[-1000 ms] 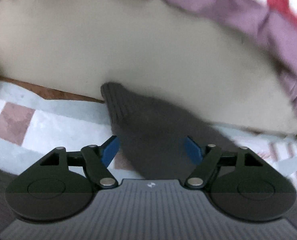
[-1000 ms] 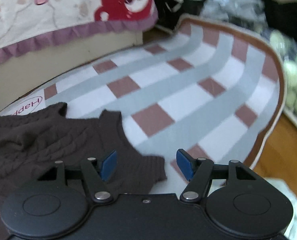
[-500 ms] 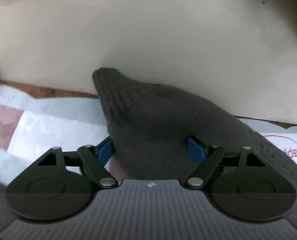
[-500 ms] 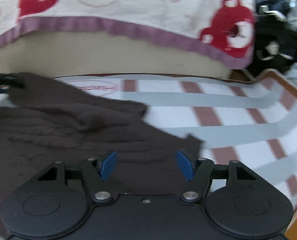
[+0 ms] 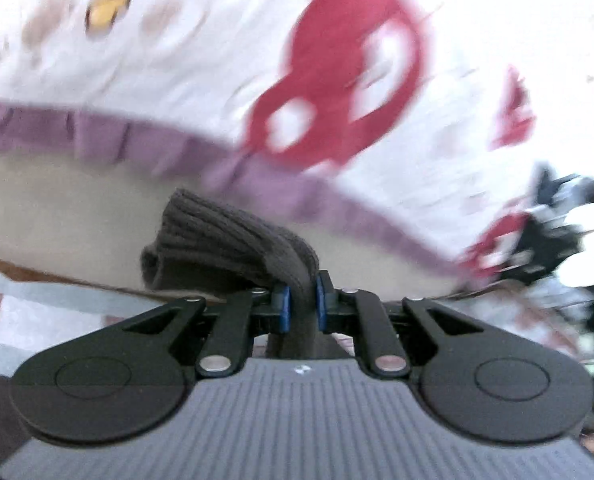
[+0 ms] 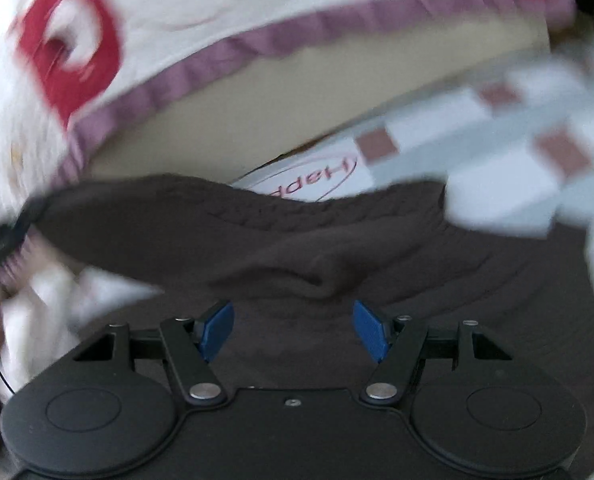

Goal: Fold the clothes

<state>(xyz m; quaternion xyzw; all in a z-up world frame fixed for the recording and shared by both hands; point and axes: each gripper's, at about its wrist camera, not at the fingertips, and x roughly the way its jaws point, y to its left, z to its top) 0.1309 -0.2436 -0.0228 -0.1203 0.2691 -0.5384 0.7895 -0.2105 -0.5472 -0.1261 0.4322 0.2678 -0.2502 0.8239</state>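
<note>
1. The left gripper [image 5: 301, 300] is closing on the ribbed cuff of the dark brown sweater [image 5: 233, 240]. The blue pads already squeeze a thin fold of knit between them, and the rest of the cuff bunches forward past the fingertips.
2. The pinch looks narrow and sits near the cuff's edge. If the sleeve is pulled fast while the body still lies on the mat, the knit could slide out and the sleeve would drop back.
3. The sweater is soft and stretchy, so a hard tug on one sleeve would probably drag or twist the whole garment rather than fold it cleanly.
4. The right gripper [image 6: 293, 330] stands spread wide, holding nothing. The sweater's body [image 6: 337, 248] lies just ahead of and beneath its fingertips, with a raised wrinkle just beyond the gap.
5. If it closes there, it may catch that wrinkle, or several layers at once, and leave the fold lumpy.
6. The sweater lies on a checked mat [image 6: 497, 140], its far edge close to a bed with a frilled cover [image 6: 225, 12]. A sleeve carried too far that way could brush the frill.
7. Both views are blurred, so finer contact is hard to judge.
</note>
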